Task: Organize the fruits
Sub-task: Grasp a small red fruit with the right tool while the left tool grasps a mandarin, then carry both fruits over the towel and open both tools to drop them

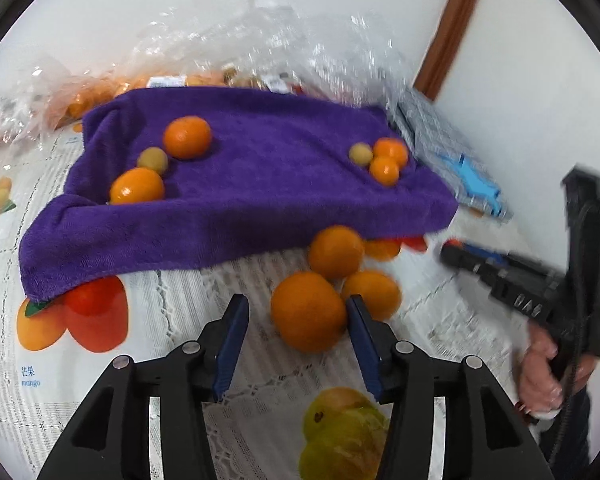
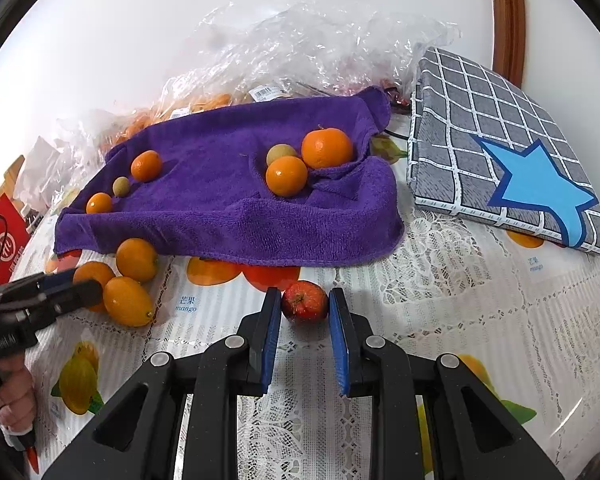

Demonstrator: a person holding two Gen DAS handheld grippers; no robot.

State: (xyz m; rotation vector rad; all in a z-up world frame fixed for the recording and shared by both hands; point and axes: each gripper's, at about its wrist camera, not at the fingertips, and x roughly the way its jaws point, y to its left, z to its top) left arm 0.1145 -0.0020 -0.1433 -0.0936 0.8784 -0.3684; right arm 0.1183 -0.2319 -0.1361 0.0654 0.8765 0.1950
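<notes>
Purple towel [image 2: 228,200] spread over the far middle of the table [image 2: 480,320], serving as the sorting ground: two trios of fruit sit on it, one toward each end, each made of two oranges and a small greenish fruit. Looks like matched sets are being built.

Three loose oranges [image 1: 308,312] lie on the bare tablecloth just off the towel's near edge, not yet sorted. Left claw [image 1: 296,320] points steeply down at them, jaws parted; the nearest orange sits against the right pad with a clear gap to the left pad, so nothing is gripped. Picture is smeared here.

Right claw [image 2: 305,308] also angled down, closed on a small red apple [image 2: 304,301] resting on the table near the middle of the towel's near edge; both pads meet its sides. Probably held ready to go onto the towel.

Each claw is held by a hand on a pistol-style handle. Plastic bags [image 2: 300,52] of more fruit behind the towel; checked cushion [image 2: 500,140] at the far right.
</notes>
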